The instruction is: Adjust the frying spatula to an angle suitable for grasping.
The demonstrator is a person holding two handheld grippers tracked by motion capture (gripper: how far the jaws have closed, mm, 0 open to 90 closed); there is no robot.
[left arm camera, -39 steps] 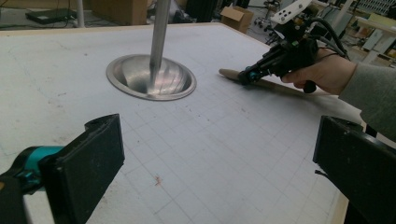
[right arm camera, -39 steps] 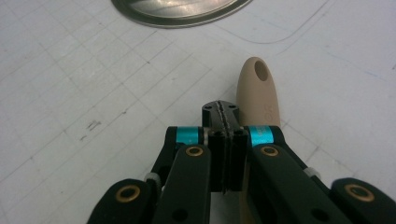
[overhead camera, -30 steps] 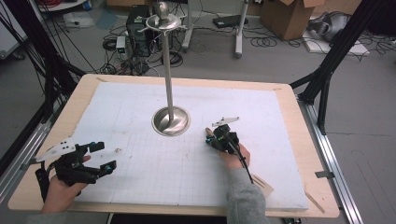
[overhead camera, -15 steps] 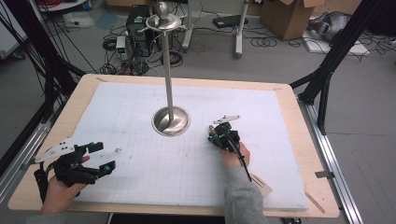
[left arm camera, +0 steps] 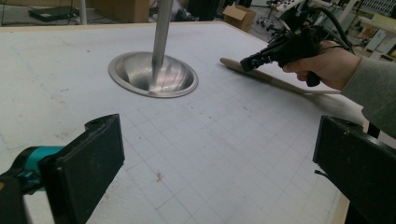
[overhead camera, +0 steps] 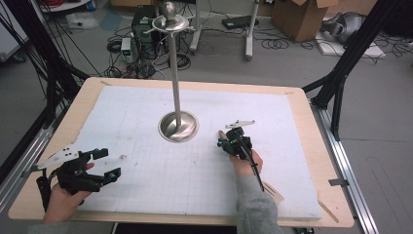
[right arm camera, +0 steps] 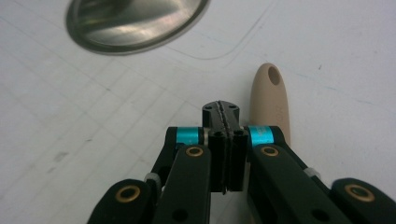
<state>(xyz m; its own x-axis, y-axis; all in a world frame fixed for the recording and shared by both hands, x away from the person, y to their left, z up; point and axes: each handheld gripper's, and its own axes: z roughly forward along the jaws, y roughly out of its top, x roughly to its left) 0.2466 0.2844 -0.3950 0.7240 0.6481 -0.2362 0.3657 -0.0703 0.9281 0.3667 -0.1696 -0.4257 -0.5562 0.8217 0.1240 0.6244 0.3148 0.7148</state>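
1. Stillness marked the moment: against the high views from a second before, neither hand had shifted to speak of, and nothing on the table had changed place.
2. The right claw was pressed together with nothing between its jaws, its tip low over the white mat.
3. The wooden utensil lay flat on the mat just beside that claw, on its right in the right gripper view, with the holed end of its handle pointing toward the metal stand; it was not gripped.
4. The left claw stood spread wide and empty near the table's front left corner, well apart from the utensil.
5. Judged from this, the pick-up had not begun; the right claw would have to open before it could take the handle.
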